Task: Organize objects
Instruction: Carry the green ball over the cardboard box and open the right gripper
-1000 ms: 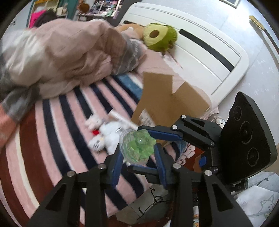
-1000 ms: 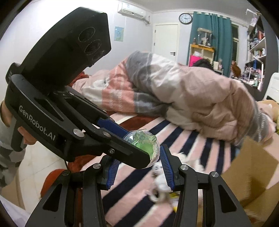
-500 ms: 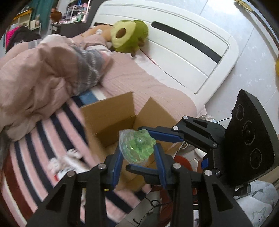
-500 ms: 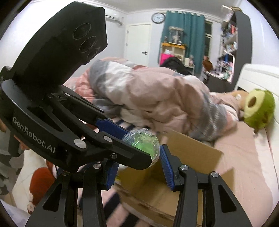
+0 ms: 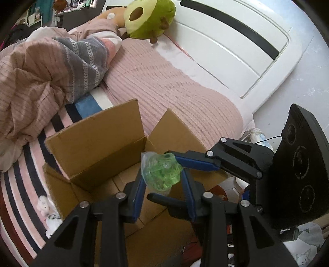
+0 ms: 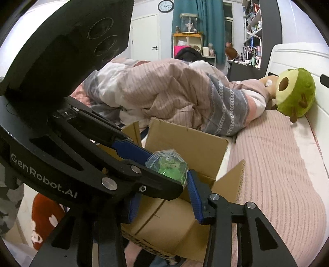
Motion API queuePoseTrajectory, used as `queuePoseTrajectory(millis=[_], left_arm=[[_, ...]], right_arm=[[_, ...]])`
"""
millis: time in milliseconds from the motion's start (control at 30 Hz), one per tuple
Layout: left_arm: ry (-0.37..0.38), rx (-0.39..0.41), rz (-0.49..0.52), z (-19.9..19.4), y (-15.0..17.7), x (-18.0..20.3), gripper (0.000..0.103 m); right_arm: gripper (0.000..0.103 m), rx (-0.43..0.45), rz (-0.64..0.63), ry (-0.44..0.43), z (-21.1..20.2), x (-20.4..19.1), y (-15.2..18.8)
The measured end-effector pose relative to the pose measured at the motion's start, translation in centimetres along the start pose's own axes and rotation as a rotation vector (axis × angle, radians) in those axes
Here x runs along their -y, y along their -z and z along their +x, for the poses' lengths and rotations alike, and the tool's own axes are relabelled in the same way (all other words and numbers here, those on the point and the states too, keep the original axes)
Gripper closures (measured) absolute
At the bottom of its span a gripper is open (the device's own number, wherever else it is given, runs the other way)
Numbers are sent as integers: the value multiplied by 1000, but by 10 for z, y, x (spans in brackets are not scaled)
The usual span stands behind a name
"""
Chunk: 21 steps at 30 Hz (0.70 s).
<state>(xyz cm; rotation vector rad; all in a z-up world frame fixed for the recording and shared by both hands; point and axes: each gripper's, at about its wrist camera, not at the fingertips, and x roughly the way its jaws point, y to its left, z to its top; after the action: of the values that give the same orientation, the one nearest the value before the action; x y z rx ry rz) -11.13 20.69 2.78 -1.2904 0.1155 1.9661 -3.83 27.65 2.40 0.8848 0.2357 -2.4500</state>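
A clear plastic capsule with a green toy inside (image 5: 162,174) is held between both grippers at once, above an open cardboard box (image 5: 98,143). My left gripper (image 5: 163,192) is shut on its lower part. My right gripper (image 6: 162,190) crosses in from the right side and is shut on the same capsule (image 6: 168,165). The box (image 6: 185,143) stands on the striped bedsheet with its flaps up; its brown floor looks bare where I can see it.
A crumpled pink and grey quilt (image 5: 41,69) lies behind the box. A green avocado plush (image 5: 148,18) rests against the white headboard (image 5: 236,47). A small white plush toy (image 5: 49,215) lies on the striped sheet left of the box. The bed edge is at right.
Both grippers carried the capsule from over the striped sheet and white plush toy to above the open box. Grip on the capsule is unchanged.
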Motion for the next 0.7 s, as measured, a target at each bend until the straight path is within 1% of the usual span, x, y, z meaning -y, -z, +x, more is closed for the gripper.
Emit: queuePoseTrajectory(millis=[167,200,233,267,300,367,467,567,667,700], left_arm=[[-13,-32,7,9,-5,3,71],[-25,-36,9,11,-6,3,67],[-40,-41,10,12,-7,3,63],[-51,-42,12,12,-7,3,55],[-55,-41,14,12,-7,3,49],[-52,-41,17,9,-6,3,46],[-58,-27,23,1,-4,3,41],[-38,12,16,-17,1,0,41],[-50,46,13,-34,10,-3,34],[-56,60,14,-41,15,-4,33]], right_arm=[[66,-31,0,11,4,4,3],[66,-40,0,14,5,4,3],[63,-53,1,18,6,4,3],[58,-60,5,26,6,4,4],[56,-58,8,38,5,3,4],[52,-52,11,52,3,2,5],[51,-43,21,36,-1,-1,6],[51,-22,19,29,-6,-8,7],[51,15,23,-1,-14,-18,6],[51,27,21,-10,-16,-23,5]])
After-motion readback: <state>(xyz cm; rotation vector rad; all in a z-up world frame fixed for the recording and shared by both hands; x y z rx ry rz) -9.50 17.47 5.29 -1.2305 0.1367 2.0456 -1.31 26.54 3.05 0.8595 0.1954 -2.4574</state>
